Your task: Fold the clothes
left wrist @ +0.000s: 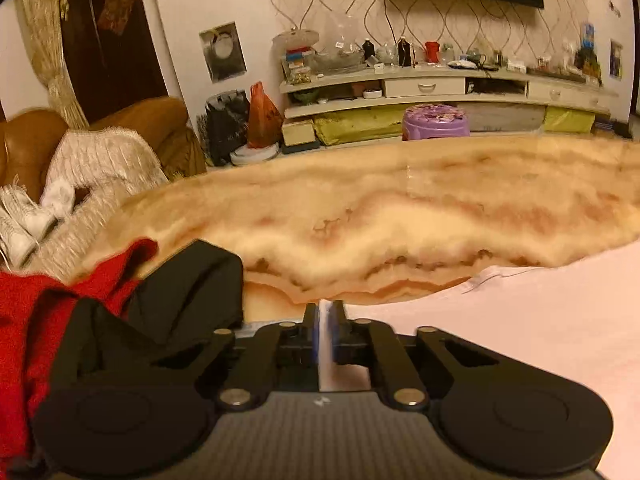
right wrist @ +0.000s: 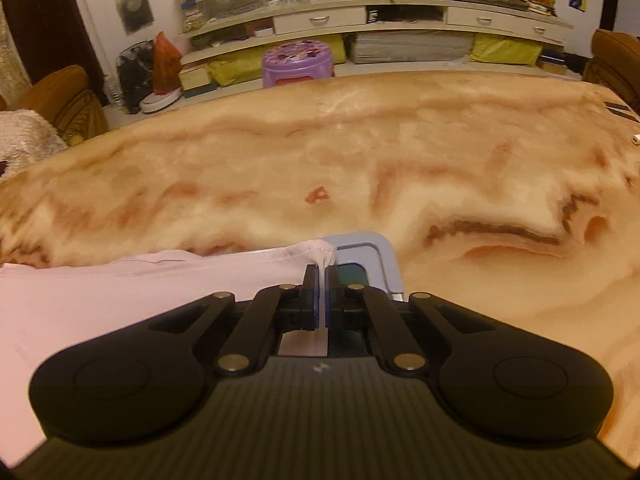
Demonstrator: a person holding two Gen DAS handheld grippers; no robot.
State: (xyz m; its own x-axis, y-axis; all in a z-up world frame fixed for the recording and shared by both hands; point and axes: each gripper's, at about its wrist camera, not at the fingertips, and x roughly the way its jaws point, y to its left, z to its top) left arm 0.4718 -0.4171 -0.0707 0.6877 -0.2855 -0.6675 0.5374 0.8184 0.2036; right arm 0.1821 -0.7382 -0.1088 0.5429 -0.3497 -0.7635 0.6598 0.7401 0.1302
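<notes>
A pale pink garment (left wrist: pixel 520 320) lies spread at the near edge of the marble-patterned table (left wrist: pixel 380 208). My left gripper (left wrist: pixel 324 308) is shut on its left edge. In the right wrist view the same pink garment (right wrist: pixel 140 292) stretches to the left, and my right gripper (right wrist: pixel 323 274) is shut on its bunched right corner, over a pale blue board (right wrist: pixel 372 248) that lies on the table (right wrist: pixel 320 160).
A red garment (left wrist: pixel 28 320) and a black garment (left wrist: pixel 188 292) lie heaped at the table's left end. A brown sofa with a white throw (left wrist: pixel 100 160) stands left. A purple stool (right wrist: pixel 298 60) and a cluttered TV shelf (right wrist: pixel 360 20) stand beyond the far edge.
</notes>
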